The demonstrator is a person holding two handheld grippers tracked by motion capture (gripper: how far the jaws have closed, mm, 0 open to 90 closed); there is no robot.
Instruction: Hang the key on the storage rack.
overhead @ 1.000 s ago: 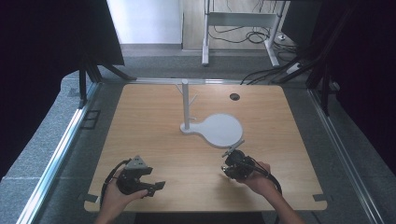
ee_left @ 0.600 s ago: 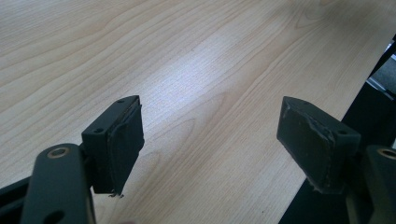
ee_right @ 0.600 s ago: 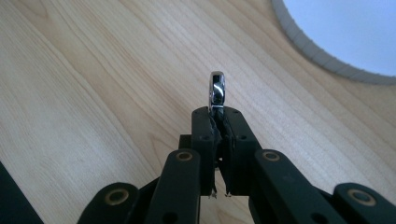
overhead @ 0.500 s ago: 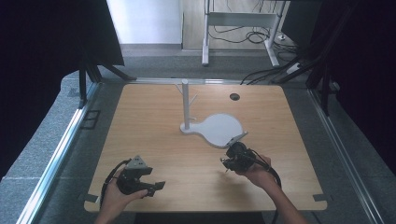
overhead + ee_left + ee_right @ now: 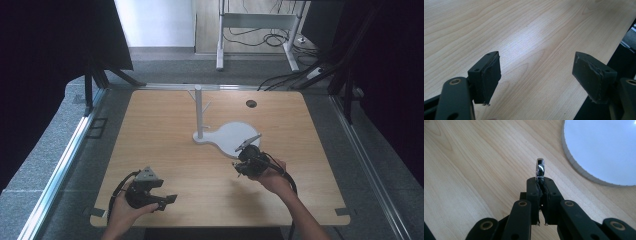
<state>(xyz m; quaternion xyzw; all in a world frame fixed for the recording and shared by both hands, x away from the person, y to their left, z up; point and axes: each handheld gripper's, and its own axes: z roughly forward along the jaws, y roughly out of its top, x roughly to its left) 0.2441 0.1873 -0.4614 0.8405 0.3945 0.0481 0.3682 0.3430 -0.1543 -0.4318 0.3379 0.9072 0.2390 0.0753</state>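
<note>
Pale wooden tabletop (image 5: 170, 150) lies bare around the left gripper (image 5: 536, 75), whose jaws gape near the front edge. The right gripper (image 5: 540, 185), just beside the white round stand base (image 5: 604, 147), pinches a small shiny chrome ring (image 5: 540, 168) upright above open wood.

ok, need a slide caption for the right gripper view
Right gripper shut on a small shiny metal piece, held above the wooden table beside the white round base.

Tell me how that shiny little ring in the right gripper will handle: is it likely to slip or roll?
The ring looks like polished metal, so probably rigid and slick; the right gripper pinches only its lower edge, so it could twist out. Released on the bare table, its round shape would likely roll if it lands on edge.
</note>
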